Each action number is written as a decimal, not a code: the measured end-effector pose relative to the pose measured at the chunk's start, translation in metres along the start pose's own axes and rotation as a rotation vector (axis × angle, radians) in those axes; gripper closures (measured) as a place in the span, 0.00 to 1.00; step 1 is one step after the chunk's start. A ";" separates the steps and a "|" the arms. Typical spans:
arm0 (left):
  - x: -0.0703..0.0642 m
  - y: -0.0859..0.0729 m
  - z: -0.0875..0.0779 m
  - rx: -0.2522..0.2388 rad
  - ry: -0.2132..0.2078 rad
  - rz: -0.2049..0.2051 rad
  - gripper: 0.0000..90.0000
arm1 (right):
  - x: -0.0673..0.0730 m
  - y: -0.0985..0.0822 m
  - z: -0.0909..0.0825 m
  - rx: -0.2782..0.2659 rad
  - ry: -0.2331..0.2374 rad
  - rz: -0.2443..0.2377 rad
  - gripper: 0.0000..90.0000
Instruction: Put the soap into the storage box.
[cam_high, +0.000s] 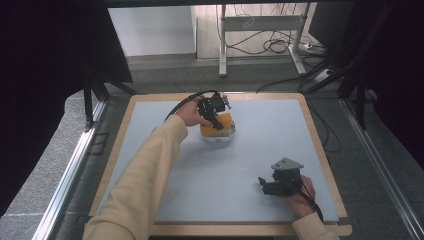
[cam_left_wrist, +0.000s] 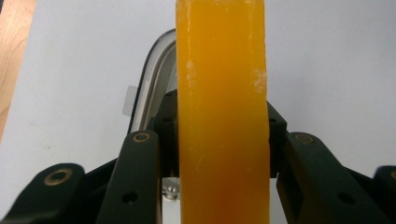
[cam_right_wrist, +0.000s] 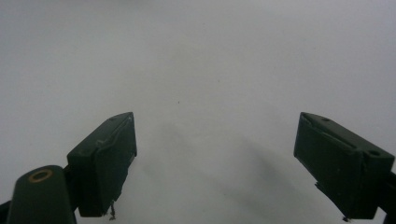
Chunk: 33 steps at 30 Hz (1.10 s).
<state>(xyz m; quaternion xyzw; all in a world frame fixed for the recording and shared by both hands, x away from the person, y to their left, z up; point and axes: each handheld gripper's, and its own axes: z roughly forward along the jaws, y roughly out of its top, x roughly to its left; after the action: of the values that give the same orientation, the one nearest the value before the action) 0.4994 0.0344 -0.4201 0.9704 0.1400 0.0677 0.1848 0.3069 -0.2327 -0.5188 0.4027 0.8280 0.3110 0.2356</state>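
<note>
An orange block (cam_high: 224, 122) is clamped in my left gripper (cam_high: 215, 118) at the far middle of the table, held just over a white container (cam_high: 218, 137) with a clear rim. In the left gripper view the orange block (cam_left_wrist: 222, 112) stands on edge between the two black jaws, which press on both its sides, and the container's rim (cam_left_wrist: 148, 79) shows behind it. My right gripper (cam_high: 263, 184) rests low at the near right of the table; its jaws stand wide apart over bare white surface (cam_right_wrist: 205, 93) with nothing between them.
The white table top (cam_high: 260, 145) has a wooden border (cam_high: 320, 145). Beyond the far edge stand a metal frame with loose cables (cam_high: 270, 45) on the floor. Dark curtains hang at both sides.
</note>
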 end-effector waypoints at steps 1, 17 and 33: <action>0.001 0.002 0.001 0.002 0.001 0.005 0.69 | 0.000 0.000 0.000 0.001 0.000 0.000 0.15; 0.007 0.009 0.023 0.033 -0.015 0.037 0.69 | 0.000 0.001 -0.002 -0.011 -0.004 -0.019 0.15; 0.012 0.007 0.028 0.013 0.000 0.050 0.65 | -0.001 0.000 -0.001 -0.008 -0.005 -0.018 0.15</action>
<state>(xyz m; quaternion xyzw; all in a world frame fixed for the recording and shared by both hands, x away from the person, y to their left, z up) 0.5173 0.0225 -0.4420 0.9747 0.1163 0.0713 0.1769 0.3068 -0.2339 -0.5185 0.3950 0.8299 0.3111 0.2418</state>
